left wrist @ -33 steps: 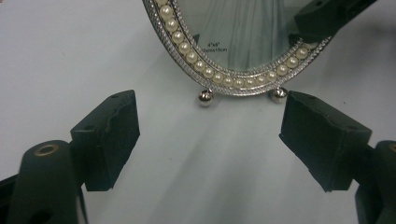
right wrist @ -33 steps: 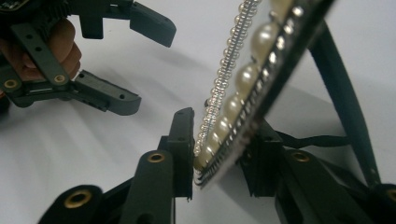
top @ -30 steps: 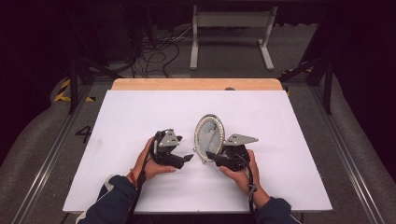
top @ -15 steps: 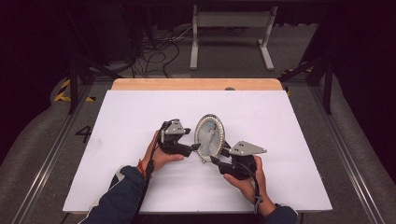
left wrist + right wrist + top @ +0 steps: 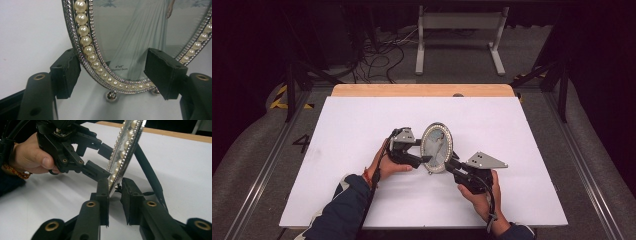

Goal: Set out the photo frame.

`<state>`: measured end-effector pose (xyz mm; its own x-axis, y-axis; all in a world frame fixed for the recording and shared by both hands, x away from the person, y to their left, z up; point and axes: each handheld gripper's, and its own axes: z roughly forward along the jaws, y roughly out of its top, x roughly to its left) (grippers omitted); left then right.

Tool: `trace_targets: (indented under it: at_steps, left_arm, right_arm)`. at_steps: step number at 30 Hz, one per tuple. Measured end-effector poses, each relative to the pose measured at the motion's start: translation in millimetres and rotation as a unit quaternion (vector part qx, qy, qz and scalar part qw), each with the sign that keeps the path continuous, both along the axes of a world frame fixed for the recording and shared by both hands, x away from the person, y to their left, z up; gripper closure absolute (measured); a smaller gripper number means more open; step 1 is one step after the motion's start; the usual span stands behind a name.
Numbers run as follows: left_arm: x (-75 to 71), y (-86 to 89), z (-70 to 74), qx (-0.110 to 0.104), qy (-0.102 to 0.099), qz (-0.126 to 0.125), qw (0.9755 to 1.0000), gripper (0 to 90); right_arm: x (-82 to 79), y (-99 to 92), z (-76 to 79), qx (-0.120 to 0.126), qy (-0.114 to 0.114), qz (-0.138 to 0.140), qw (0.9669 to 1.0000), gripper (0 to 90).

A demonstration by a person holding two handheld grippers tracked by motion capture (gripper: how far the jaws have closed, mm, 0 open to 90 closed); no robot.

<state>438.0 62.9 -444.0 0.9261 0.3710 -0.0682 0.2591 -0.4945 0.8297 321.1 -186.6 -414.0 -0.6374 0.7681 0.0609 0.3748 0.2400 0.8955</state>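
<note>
Now oval frame (image 5: 436, 146) upright between left gripper (image 5: 424, 152), right gripper (image 5: 451, 163).

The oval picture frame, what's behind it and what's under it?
Behind the oval picture frame a black prop leg slants down to the white table. Underneath, a small silver ball foot meets the table. The frame's back face is hidden.

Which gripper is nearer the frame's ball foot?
Right. The right gripper has just been closing on the picture frame bottom edge by the foot; the left gripper straddles higher.
</note>
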Motion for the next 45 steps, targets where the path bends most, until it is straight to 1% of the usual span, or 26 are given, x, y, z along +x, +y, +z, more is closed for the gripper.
trace_targets:
  at_steps: [1, 3, 8, 11, 12, 16, 17, 20, 24, 26, 28, 31, 33, 34, 35, 36, 37, 38, 41, 42, 44, 45]
  left_arm:
    - [-0.6, 0.0, 0.4, 0.004, -0.003, 0.002, 1.0000, 31.9]
    - [-0.9, 0.3, 0.7, 0.006, -0.005, 0.000, 1.0000, 32.2]
    - [-2.4, 1.6, 0.7, 0.013, -0.001, 0.000, 0.9999, 34.9]
    - [-3.4, 3.2, 1.5, 0.018, -0.001, 0.000, 0.9998, 36.0]
    - [-4.1, 4.3, 2.0, 0.021, -0.004, 0.001, 0.9998, 37.3]
    - [-7.1, 8.4, 1.7, 0.028, -0.007, -0.004, 0.9996, 40.3]
    - [-8.0, 8.7, 1.5, 0.031, -0.007, -0.010, 0.9994, 41.1]
    - [-12.3, 10.0, 1.9, 0.044, -0.012, -0.011, 0.9989, 40.7]
    - [-16.1, 13.1, 3.3, 0.042, -0.012, -0.013, 0.9990, 40.9]
    - [-19.9, 13.8, 3.6, 0.048, -0.016, -0.012, 0.9986, 41.0]
    - [-22.8, 14.5, 3.6, 0.057, -0.019, -0.014, 0.9981, 41.2]
    - [-24.1, 15.6, 3.1, 0.059, -0.018, -0.013, 0.9980, 41.6]
    - [-23.3, 16.2, 2.6, 0.054, -0.014, -0.013, 0.9983, 42.1]
    - [-22.9, 15.9, 2.4, 0.049, -0.010, -0.009, 0.9987, 42.1]
    - [-21.5, 15.3, 2.1, 0.044, -0.012, -0.008, 0.9989, 42.2]
    - [-20.9, 14.9, 2.0, 0.038, -0.009, -0.005, 0.9992, 42.2]
    - [-20.9, 14.9, 2.0, 0.038, -0.009, -0.005, 0.9992, 42.0]
    - [-19.6, 14.5, 2.4, 0.028, -0.008, -0.002, 0.9996, 42.0]
    - [-17.5, 13.8, 5.0, 0.010, -0.007, 0.009, 0.9999, 40.0]
    - [-17.0, 13.7, 5.6, 0.005, -0.007, 0.010, 0.9999, 40.1]
    - [-14.8, 12.6, 5.9, -0.004, -0.013, 0.021, 0.9997, 39.3]
    - [-14.0, 11.9, 5.8, -0.008, -0.013, 0.029, 0.9995, 39.1]
  right_arm:
    - [0.1, 0.4, -0.3, -0.003, -0.001, -0.001, 1.0000, 77.3]
    - [0.3, -0.1, -0.3, -0.002, 0.000, -0.001, 1.0000, 77.3]
    - [0.2, -0.7, 0.7, -0.003, -0.002, -0.001, 1.0000, 77.4]
    - [0.4, -1.8, 0.5, 0.001, -0.001, 0.000, 1.0000, 77.3]
    - [0.5, -1.8, 0.5, 0.001, -0.001, -0.002, 1.0000, 77.1]
    - [2.2, -2.5, 0.5, 0.000, -0.001, -0.007, 1.0000, 76.0]
    - [2.9, -2.6, 0.3, -0.001, -0.003, -0.007, 1.0000, 75.9]
    - [4.9, -3.6, 0.0, 0.003, -0.001, -0.010, 0.9999, 75.9]
    - [7.0, -4.5, -0.1, 0.006, 0.001, -0.013, 0.9999, 76.0]
    - [8.7, -5.8, -0.3, 0.008, 0.002, -0.012, 0.9999, 76.2]
    - [9.5, -5.7, 0.1, 0.004, 0.000, -0.014, 0.9999, 76.2]
    - [10.6, -5.8, -0.1, 0.005, 0.000, -0.014, 0.9999, 76.3]
    - [11.0, -6.0, -0.1, 0.007, 0.000, -0.012, 0.9999, 76.3]
    - [10.6, -5.5, -0.1, 0.004, -0.003, -0.013, 0.9999, 76.2]
    - [10.4, -5.3, -0.1, 0.004, -0.004, -0.013, 0.9999, 76.2]
    - [10.2, -5.3, -0.1, 0.004, -0.004, -0.014, 0.9999, 76.1]
    - [10.2, -5.3, -0.1, 0.004, -0.004, -0.014, 0.9999, 76.1]
    - [10.0, -5.5, -0.1, 0.004, -0.004, -0.013, 0.9999, 76.1]
    - [7.9, -6.2, 0.7, 0.007, -0.004, -0.015, 0.9999, 75.7]
    - [7.1, -6.7, 1.1, 0.011, -0.002, -0.017, 0.9998, 75.8]
    - [4.7, -7.7, 2.7, 0.015, -0.003, -0.019, 0.9997, 76.9]
    - [3.7, -7.9, 3.3, 0.014, -0.006, -0.019, 0.9997, 76.3]
